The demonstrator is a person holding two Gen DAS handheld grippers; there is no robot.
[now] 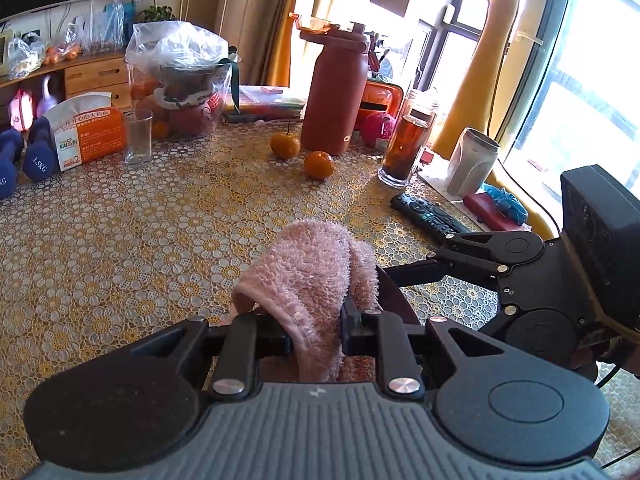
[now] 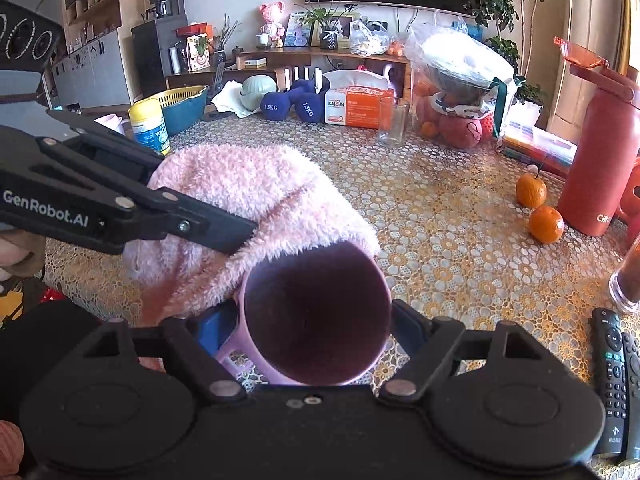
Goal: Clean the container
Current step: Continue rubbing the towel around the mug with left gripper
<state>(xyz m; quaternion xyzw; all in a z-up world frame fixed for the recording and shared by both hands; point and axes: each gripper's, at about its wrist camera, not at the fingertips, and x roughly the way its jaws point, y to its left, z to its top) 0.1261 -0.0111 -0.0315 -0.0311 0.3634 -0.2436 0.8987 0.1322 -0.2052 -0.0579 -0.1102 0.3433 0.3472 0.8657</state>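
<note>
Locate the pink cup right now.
In the right wrist view, the pink cup sits bottom centre between the right gripper fingers, mouth toward the camera, with the pink towel against its far rim.

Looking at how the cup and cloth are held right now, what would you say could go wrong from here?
1. The left claw pinches only a fold of the pink fluffy cloth; wiping hard might pull it free.
2. The right claw holds the pink cup tilted by its sides, so pressure from the cloth could twist it loose.
3. The remote controls and a glass of dark liquid sit close by; a wide swing may knock them.
</note>
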